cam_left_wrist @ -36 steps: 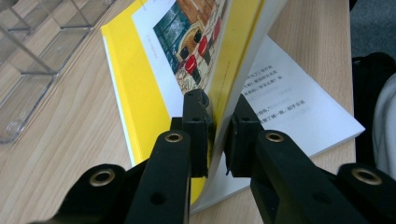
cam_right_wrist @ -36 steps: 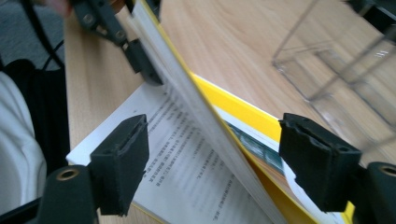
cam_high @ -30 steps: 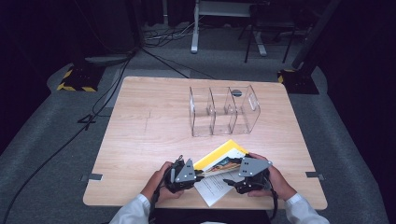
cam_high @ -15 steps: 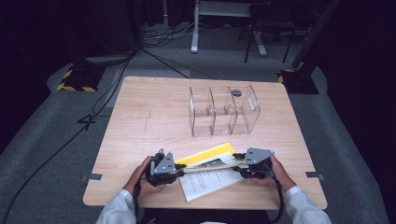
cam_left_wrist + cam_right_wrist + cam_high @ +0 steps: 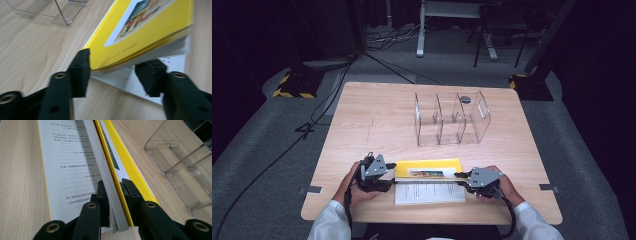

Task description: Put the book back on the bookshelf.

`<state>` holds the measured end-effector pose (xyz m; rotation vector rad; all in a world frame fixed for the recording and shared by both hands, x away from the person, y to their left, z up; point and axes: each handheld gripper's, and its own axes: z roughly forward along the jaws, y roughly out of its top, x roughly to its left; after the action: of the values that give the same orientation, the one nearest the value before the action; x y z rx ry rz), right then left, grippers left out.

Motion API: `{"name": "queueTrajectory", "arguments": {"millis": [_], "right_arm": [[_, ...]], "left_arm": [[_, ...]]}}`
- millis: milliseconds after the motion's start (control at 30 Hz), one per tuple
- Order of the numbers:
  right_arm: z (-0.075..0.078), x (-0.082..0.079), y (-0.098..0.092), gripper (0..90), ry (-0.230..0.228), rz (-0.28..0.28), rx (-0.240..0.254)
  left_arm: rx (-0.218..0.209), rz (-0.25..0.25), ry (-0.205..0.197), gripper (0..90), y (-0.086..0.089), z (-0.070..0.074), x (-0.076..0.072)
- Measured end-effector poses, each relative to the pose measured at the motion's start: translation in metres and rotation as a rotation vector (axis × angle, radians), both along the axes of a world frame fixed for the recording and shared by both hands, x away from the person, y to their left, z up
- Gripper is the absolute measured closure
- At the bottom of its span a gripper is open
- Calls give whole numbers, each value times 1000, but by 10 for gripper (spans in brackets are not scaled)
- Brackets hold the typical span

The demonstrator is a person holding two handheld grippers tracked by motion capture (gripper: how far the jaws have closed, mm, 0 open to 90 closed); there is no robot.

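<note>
A book with a yellow cover (image 5: 427, 167) lies open near the table's front edge, its white printed page (image 5: 429, 192) facing up. My left gripper (image 5: 393, 175) is at the book's left end. In the left gripper view its jaws have just been opening and stand apart around the raised yellow cover and page block (image 5: 140, 32), with neither pad pressing; the left gripper (image 5: 116, 65) is open. My right gripper (image 5: 459, 176) is at the book's right end. Its jaws have just been closing, and the right gripper (image 5: 115, 185) is shut on the upright page block (image 5: 106, 172) and yellow cover.
A clear plastic organizer (image 5: 452, 117) with three compartments stands in the middle of the table behind the book; it also appears as a clear organizer (image 5: 57, 11) and clear organizer (image 5: 180, 162). A small dark disc (image 5: 465, 99) lies behind it. Bare wood table (image 5: 362, 120) extends to the left.
The book has swung from a slanted pose to lie along the front edge and has opened. My left hand moved left and its jaws opened. The right jaws closed on the book's pages.
</note>
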<state>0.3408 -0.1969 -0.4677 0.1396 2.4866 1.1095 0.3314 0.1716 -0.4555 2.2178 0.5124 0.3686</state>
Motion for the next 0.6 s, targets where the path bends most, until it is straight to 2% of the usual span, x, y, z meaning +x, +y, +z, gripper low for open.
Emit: {"name": "queueTrajectory", "arguments": {"millis": [100, 133, 167, 200, 267, 367, 400, 433, 467, 500, 533, 600], "right_arm": [[-1, -2, 2, 782, 5, -1, -11], [-1, -3, 3, 782, 5, -2, -11], [-1, -3, 3, 782, 5, -2, -11], [-1, -3, 3, 781, 4, -3, -13], [-1, -3, 4, 780, 6, -6, -19], [-1, -4, 5, 780, 8, -11, -20], [0, -5, 5, 780, 9, -14, -19], [0, -5, 5, 779, 10, -15, -18], [0, -5, 5, 779, 10, -15, -18], [0, -4, 5, 779, 11, -15, -17], [0, -4, 5, 775, 14, -15, -17], [0, -4, 5, 772, 18, -14, -22]], "left_arm": [[-17, -20, -67, 357, -11, 17, -16], [-17, -20, -67, 350, -11, 17, -16], [-55, -22, -79, 350, -17, 23, -21], [-70, -22, -81, 340, -23, 27, -24], [-33, -19, -97, 318, -39, 29, -28], [42, -14, -120, 294, -61, 24, -29], [49, -6, -117, 325, -65, 21, -27], [70, -5, -95, 359, -69, 15, -23], [70, -5, -95, 397, -69, 15, -23], [94, -6, -90, 397, -71, 11, -22], [111, -7, -85, 493, -71, 8, -20], [123, -16, -73, 545, -69, 4, -19]]}}
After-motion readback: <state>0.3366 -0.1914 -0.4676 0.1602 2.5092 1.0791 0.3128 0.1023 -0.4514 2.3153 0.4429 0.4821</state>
